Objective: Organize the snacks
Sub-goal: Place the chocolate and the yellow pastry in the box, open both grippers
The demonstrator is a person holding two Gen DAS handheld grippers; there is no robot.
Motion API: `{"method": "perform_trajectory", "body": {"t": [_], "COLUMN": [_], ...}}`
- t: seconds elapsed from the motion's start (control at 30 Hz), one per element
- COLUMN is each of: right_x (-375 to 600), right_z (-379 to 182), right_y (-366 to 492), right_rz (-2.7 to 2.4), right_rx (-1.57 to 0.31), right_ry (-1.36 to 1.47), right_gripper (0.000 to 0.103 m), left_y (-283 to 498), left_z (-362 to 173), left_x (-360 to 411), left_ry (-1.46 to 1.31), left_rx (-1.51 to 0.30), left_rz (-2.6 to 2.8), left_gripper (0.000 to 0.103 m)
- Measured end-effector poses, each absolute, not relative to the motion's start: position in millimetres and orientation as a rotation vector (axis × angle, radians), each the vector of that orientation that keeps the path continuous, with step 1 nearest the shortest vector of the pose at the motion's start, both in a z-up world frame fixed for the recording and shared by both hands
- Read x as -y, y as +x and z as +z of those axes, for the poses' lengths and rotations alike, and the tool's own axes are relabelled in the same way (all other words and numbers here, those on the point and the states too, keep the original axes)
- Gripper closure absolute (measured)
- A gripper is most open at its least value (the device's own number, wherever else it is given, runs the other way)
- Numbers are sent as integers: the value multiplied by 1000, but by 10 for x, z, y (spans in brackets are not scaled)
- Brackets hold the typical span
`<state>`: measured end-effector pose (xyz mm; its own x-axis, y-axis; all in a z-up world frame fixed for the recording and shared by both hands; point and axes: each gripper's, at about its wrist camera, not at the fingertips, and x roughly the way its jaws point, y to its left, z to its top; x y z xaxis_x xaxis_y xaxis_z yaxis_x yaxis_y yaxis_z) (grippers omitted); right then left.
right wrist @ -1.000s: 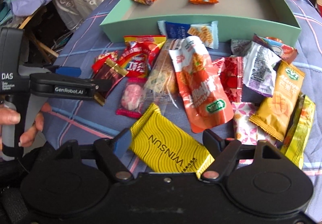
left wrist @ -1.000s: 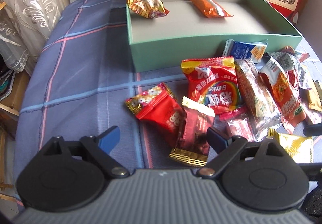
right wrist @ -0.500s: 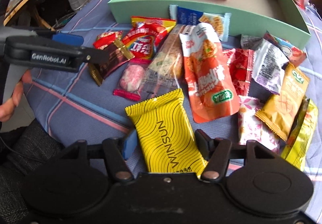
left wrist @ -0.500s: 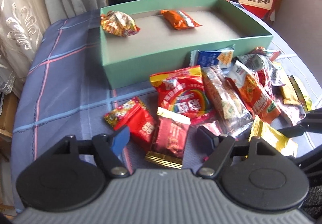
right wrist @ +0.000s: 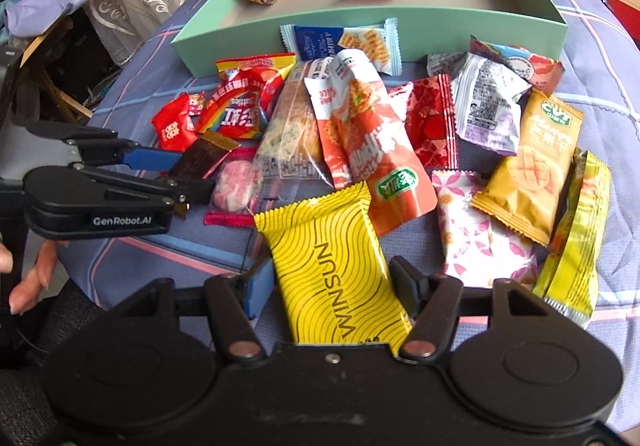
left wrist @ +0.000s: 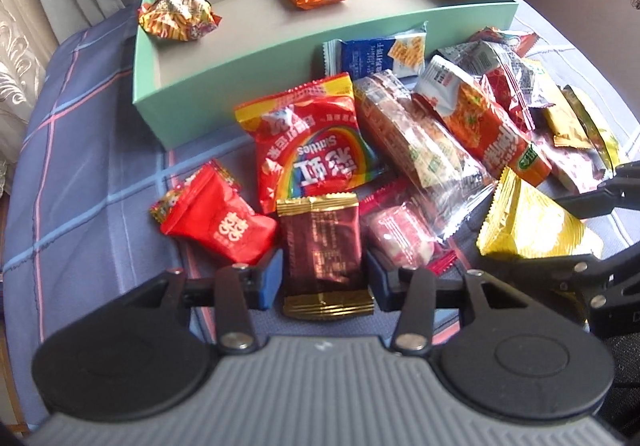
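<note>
A pile of snack packets lies on a blue plaid cloth in front of a green box (left wrist: 224,101) (right wrist: 440,11) that holds two packets. My left gripper (left wrist: 324,280) has its jaws around a dark red packet with gold ends (left wrist: 322,254), pads touching its sides; it also shows in the right wrist view (right wrist: 200,161). My right gripper (right wrist: 332,286) has its jaws closed against a yellow WINSUN packet (right wrist: 332,266), which shows in the left wrist view (left wrist: 528,221).
Beside the dark red packet lie a red packet (left wrist: 216,221), a Skittles bag (left wrist: 316,153) and a pink candy (left wrist: 400,234). Orange, mango and flowered packets (right wrist: 476,230) lie right of the yellow one. Curtains hang at the left.
Both grippers moved forward and narrowed their jaws: the left around the dark red packet, the right around the yellow packet.
</note>
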<state>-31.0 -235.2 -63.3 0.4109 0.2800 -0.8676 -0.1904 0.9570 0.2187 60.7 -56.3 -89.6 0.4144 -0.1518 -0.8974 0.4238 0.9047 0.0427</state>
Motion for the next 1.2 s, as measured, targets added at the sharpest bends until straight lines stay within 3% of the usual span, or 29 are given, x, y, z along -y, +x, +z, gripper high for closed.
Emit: {"method": "perform_trajectory", "body": {"t": [0.1,0.17,0.57,0.93,1.2], "right_x": [2334,2325,2438,2869,3175], "right_z": [-651,-639,-203,332,281], "right_y": [-316,-326,-124,1010,2041], "right_rz": [286,283,331,235,114], "right_rx": [-1094,-1085,-1026,-934,-937], "right_ry": [80,69,192,254,218], "right_gripper": [39,47,49,49,49], "left_y": [603,600,780,1835,2689], "left_z": [-890,-875,-333,-19,-83], "left_x": [565,551,293,564,819], "left_ry": [264,259,119,58,50], "left_rx": [-1085,-1085,-1030,-974,-958], "left_rz": [-356,-339,-308,-271,-241], "left_gripper": [65,65,65,65,65]}}
